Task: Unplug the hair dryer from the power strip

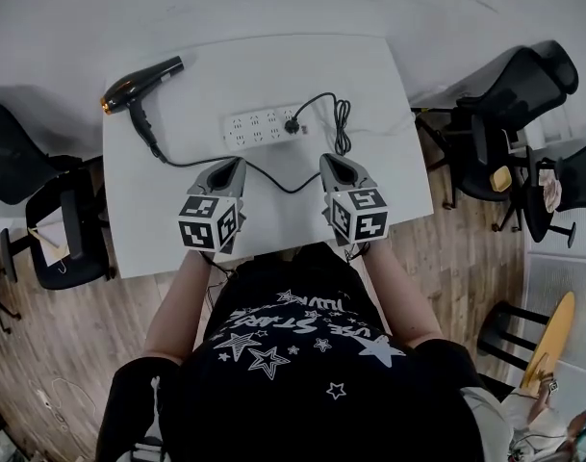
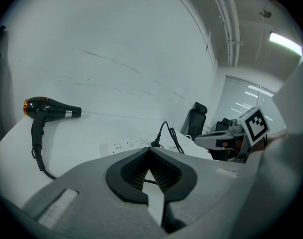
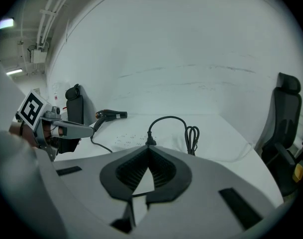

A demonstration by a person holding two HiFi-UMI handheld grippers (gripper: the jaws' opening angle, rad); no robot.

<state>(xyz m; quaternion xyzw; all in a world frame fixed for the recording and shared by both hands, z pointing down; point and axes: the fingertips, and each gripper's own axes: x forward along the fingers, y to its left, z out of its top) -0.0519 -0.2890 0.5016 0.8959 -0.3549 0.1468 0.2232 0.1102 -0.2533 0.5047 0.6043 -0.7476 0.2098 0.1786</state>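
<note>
Head view is showing left gripper (image 1: pixel 236 163) and right gripper (image 1: pixel 330 160) closed, empty, below the power strip (image 1: pixel 257 126) at upper centre, so I'm aiming to brace it and pull the plug (image 1: pixel 293 125) straight out.

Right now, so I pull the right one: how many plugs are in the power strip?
1: a black plug at the right end of the power strip in the head view. No other plug shows on it.

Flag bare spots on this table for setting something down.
Bare: the table's far side behind the power strip; its right edge beyond the cord bundle; its near-left corner, left of the left gripper. Crowded: the middle, where the hair dryer, plug, cord and right gripper sit.
</note>
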